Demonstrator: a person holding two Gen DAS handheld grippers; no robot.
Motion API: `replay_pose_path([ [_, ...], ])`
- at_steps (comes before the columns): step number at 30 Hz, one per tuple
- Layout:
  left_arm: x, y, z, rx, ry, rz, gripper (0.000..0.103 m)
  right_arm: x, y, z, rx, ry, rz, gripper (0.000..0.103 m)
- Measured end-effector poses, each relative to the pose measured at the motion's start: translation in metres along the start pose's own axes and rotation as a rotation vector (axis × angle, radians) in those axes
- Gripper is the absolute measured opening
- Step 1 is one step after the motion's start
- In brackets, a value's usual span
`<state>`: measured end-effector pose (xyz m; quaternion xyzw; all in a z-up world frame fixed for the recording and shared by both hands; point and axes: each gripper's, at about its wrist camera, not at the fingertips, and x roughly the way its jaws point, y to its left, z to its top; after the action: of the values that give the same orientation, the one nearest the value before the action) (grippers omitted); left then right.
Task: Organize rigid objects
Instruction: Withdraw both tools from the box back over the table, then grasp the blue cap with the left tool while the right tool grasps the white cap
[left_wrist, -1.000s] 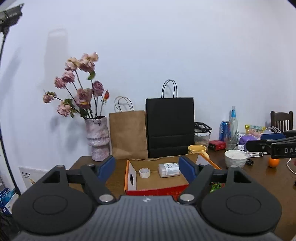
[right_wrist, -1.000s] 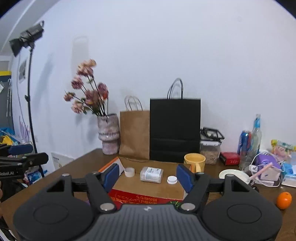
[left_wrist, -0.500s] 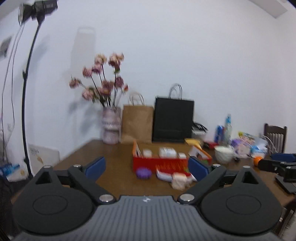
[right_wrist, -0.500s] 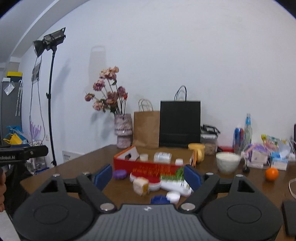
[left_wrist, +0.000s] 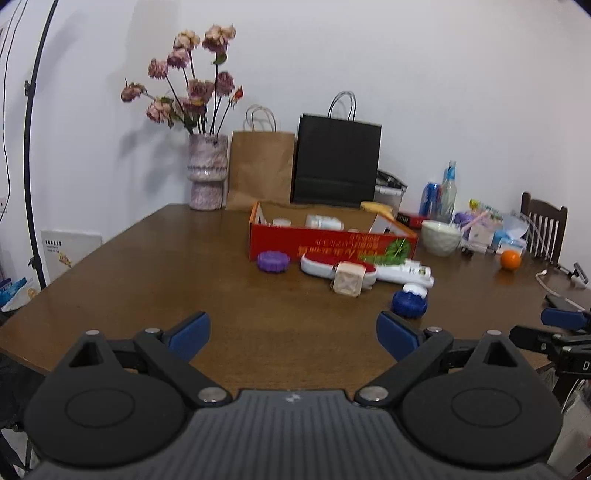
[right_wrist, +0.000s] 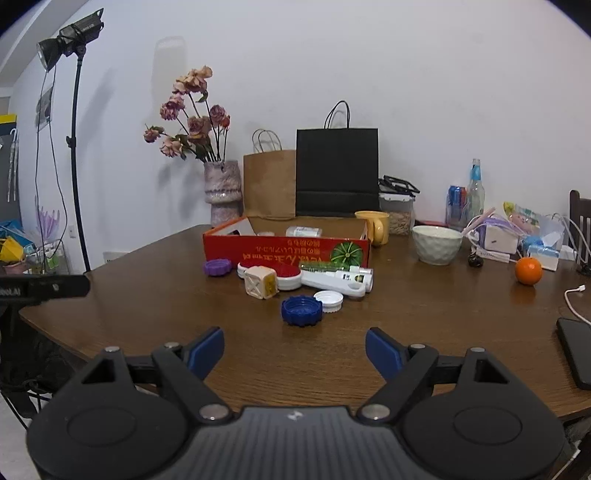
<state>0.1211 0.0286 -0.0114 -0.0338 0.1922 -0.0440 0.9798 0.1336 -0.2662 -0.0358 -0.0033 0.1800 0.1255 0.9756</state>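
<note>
Both claws, left gripper (left_wrist: 291, 332) and right gripper (right_wrist: 294, 349), hover released and empty. Just ahead lie a ridged blue plastic cap (right_wrist: 301, 310) and other loose pieces; beyond, the red cardboard box (right_wrist: 286, 249) holds only a few items, so most sorting remains.

Tabletop: the brown wooden tabletop (right_wrist: 424, 332) looked smooth, with a soft sheen.
Box: the red printed cardboard box (right_wrist: 284, 251) was glossy outside, its inner walls plain brown board.
Caps: the ridged blue plastic cap (right_wrist: 301, 310) and ridged purple plastic cap (left_wrist: 273, 261) looked matt.
Bags: the brown paper bag (left_wrist: 261, 170) and black paper bag (left_wrist: 338, 162) were matt.
Bowl: the white faceted ceramic bowl (right_wrist: 436, 244) looked faintly glossy.
Vase: the mottled pink ceramic vase (left_wrist: 207, 171) appeared rough.
</note>
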Motion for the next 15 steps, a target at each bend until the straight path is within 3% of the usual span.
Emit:
replay_pose_path([
  [7,0.042,-0.009,0.002,0.011,0.053,-0.011,0.099,0.043,-0.011,0.005,0.026,0.054,-0.006,0.077],
  [9,0.058,-0.014,0.005,0.013,0.069,-0.027,0.099,0.057,-0.019,0.010,0.036,0.065,-0.015,0.071],
  [15,0.117,-0.056,0.002,0.080,0.141,-0.162,0.098,0.096,-0.054,0.026,0.052,0.086,-0.088,0.063],
])
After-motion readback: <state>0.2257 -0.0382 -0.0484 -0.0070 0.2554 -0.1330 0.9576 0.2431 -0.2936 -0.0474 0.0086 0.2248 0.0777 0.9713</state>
